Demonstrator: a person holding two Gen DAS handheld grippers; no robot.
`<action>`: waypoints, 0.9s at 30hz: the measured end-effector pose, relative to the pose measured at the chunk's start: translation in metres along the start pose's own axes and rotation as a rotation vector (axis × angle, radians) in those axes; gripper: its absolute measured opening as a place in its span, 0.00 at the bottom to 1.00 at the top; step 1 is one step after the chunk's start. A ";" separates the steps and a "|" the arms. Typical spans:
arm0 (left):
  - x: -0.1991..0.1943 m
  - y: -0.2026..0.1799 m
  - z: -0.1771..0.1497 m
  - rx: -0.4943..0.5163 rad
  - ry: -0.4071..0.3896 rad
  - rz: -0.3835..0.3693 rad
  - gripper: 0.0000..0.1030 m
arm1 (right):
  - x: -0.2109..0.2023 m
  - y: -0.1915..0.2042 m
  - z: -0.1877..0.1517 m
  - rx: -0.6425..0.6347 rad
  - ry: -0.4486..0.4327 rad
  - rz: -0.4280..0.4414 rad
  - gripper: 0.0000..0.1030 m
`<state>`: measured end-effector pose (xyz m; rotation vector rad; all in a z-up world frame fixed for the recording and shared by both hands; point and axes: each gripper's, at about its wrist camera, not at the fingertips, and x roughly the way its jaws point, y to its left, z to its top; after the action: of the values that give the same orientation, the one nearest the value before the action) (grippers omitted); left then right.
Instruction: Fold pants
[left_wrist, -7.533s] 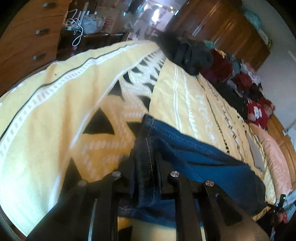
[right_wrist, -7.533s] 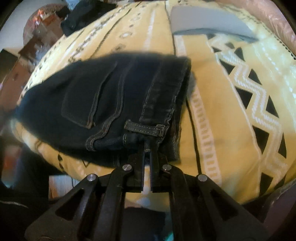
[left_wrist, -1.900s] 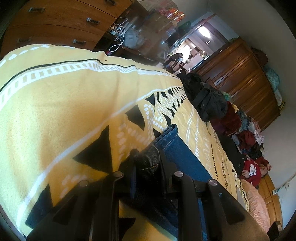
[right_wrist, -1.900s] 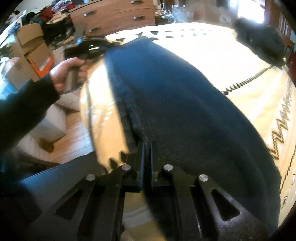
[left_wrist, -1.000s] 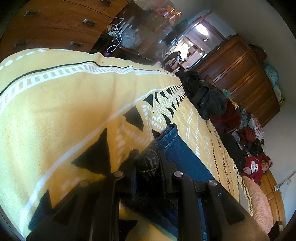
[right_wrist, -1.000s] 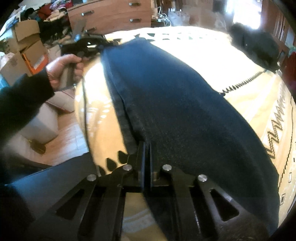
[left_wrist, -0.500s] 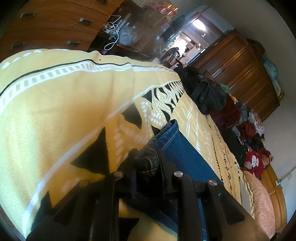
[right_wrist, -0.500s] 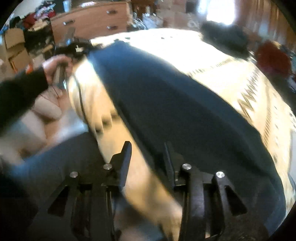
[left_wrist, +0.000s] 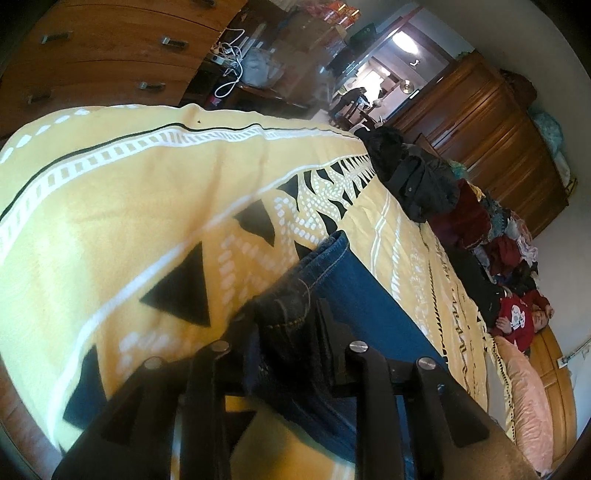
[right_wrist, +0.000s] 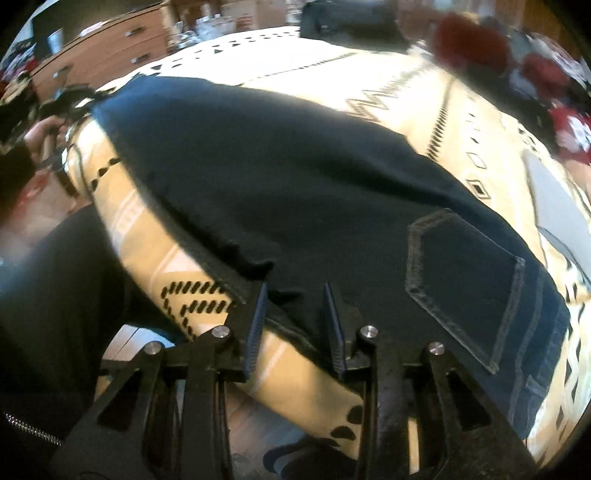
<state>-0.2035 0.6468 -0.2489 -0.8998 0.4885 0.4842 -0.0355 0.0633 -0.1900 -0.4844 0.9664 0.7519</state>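
Dark blue jeans (right_wrist: 295, 192) lie stretched flat along the near edge of a bed with a yellow patterned blanket (left_wrist: 129, 206). A back pocket (right_wrist: 465, 288) shows at the right in the right wrist view. My left gripper (left_wrist: 284, 317) is shut on the bunched leg hems of the jeans (left_wrist: 354, 284). My right gripper (right_wrist: 293, 306) is open and empty, with its jaws apart just above the near edge of the jeans, mid-length. The left gripper and the hand holding it (right_wrist: 44, 125) show at the far left in the right wrist view.
A pile of dark and red clothes (left_wrist: 443, 199) runs along the far side of the bed. A pink pillow (left_wrist: 532, 398) lies at the head. A wooden dresser (left_wrist: 92, 48) and a wardrobe (left_wrist: 480, 125) stand beyond. The bed edge and floor are right below my right gripper.
My right gripper has let go of the jeans edge, opened, and moved right along the bed toward the pocket end. My left gripper keeps its hold on the hems, almost still.
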 end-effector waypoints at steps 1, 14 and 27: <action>-0.002 -0.001 -0.001 -0.001 -0.002 0.006 0.27 | 0.001 0.001 -0.003 -0.004 -0.001 -0.003 0.31; -0.014 -0.012 -0.003 0.009 0.010 0.022 0.27 | 0.011 0.018 -0.032 -0.102 0.052 0.000 0.10; -0.036 -0.020 -0.026 -0.002 0.043 -0.024 0.33 | 0.037 0.086 0.005 -0.283 -0.002 0.052 0.39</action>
<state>-0.2255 0.6082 -0.2296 -0.9190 0.5164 0.4445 -0.0848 0.1365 -0.2235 -0.7060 0.8767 0.9418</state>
